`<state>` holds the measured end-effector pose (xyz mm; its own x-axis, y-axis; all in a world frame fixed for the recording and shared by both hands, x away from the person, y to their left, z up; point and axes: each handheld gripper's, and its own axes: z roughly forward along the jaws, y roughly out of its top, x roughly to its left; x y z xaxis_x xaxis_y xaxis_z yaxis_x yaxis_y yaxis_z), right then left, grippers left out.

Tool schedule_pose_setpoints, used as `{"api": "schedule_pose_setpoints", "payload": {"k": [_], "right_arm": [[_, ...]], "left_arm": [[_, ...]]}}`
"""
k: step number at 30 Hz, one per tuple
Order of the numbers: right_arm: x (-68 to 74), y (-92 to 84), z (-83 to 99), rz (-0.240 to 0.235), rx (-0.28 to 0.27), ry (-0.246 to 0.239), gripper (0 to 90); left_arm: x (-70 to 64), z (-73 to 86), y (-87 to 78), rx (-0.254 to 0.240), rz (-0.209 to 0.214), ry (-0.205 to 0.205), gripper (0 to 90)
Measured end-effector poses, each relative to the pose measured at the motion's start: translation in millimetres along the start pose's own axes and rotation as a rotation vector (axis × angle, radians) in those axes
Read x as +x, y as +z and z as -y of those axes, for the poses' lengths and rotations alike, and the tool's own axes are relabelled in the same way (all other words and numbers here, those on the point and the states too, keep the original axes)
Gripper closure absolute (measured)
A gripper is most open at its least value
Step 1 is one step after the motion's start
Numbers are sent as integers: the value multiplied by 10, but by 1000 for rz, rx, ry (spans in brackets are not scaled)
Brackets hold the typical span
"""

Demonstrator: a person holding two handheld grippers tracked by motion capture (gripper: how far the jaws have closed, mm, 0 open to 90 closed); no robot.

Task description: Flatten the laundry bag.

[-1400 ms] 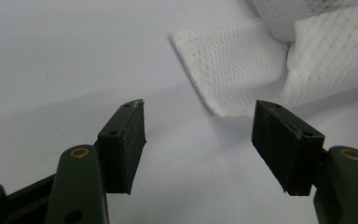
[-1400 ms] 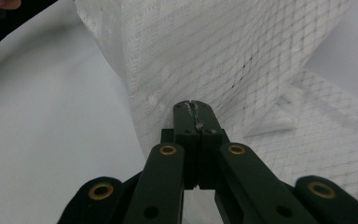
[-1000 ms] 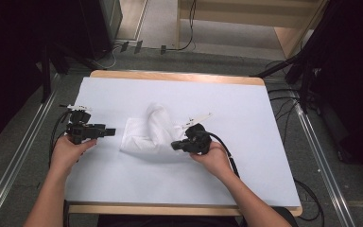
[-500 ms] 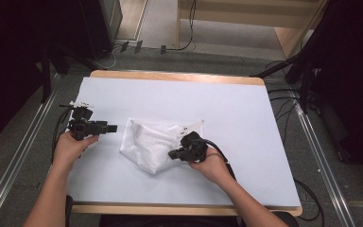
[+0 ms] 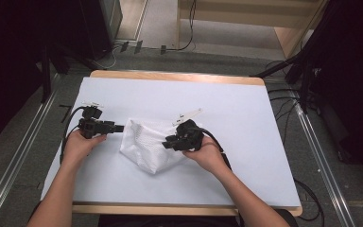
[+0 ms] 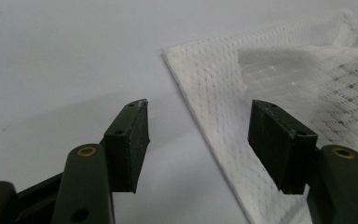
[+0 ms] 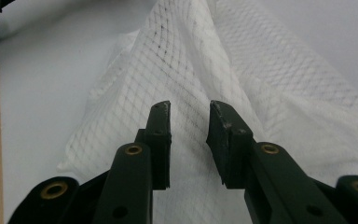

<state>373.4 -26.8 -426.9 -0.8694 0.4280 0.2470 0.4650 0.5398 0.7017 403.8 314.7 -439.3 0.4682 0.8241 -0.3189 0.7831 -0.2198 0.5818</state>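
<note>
You worked a white mesh bag [image 5: 149, 145] that lay crumpled near the middle of the pale blue table cover [image 5: 246, 118], between your two hands. Your left gripper [image 5: 119, 128] stood at the bag's left corner with its jaws spread wide; in the left gripper view the mesh edge [image 6: 205, 107] ran between and under the two pads [image 6: 137, 140], neither of which appeared to touch it. Your right gripper [image 5: 166, 143] sat over the bag's right side, its jaws part-way closed with a narrow gap between them; in the right gripper view a raised fold of mesh [image 7: 189, 84] rose in that gap, but whether the pads actually pinched the cloth could not be told. The bag in that view was bunched into ridges rather than flat. The step in hand looked like taking hold of opposite sides of the bag in order to spread or straighten it. The next move seemed to call for you to close the left jaws on the corner edge, secure the right-hand fold, and then draw the two grippers apart to pull the mesh taut.
</note>
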Motion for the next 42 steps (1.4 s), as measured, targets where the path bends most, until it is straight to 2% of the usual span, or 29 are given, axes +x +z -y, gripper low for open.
{"api": "schedule_pose_setpoints", "payload": {"k": [6,9,11,13,16,17,18,19,21,23,24,25,26,28,29,34,36,41,42], "right_arm": [[-27,65,-93,6,4,4,690],[-32,70,-166,14,-7,6,672],[-33,95,-229,16,-11,1,644],[-30,129,-289,17,-18,-3,605],[-13,229,-401,11,-22,-7,544],[1,315,-474,18,-8,-17,535],[1,315,-474,18,-8,-17,535],[5,404,-537,15,7,-20,545],[5,445,-563,15,13,-14,545],[-4,518,-598,1,18,-3,586],[-11,544,-606,-17,23,5,618],[-16,561,-611,-19,37,8,735],[-15,564,-610,-29,54,8,795],[-21,531,-605,-50,54,15,889],[-33,503,-602,-59,47,21,892],[-49,310,-556,-77,10,45,895],[-32,220,-512,-75,-3,44,895],[-11,-19,-340,-69,-69,58,894],[-14,-62,-302,-67,-82,58,894]], "left_arm": [[-7,-21,119,26,-5,-1,445],[-34,-28,162,12,-8,18,466],[-55,-28,175,13,-12,30,492],[-76,-22,192,18,7,24,556],[-126,-30,212,26,-27,31,617],[-139,-33,220,27,-41,31,672],[-150,-36,224,28,-55,27,672],[-158,-33,228,25,-69,22,739],[-164,-28,229,22,-98,1,773],[-179,-22,235,20,-108,-2,831],[-176,-24,238,28,-89,-7,864],[-176,-25,247,36,-70,-16,888],[-185,-27,252,35,-66,-22,900],[-196,-37,258,41,-63,-17,900],[-196,-43,268,41,-50,-29,900],[-218,-78,290,68,-22,-34,900],[-237,-89,292,80,-17,-17,900],[-233,-177,270,63,-5,-26,900],[-221,-192,275,59,2,-41,900]]}}
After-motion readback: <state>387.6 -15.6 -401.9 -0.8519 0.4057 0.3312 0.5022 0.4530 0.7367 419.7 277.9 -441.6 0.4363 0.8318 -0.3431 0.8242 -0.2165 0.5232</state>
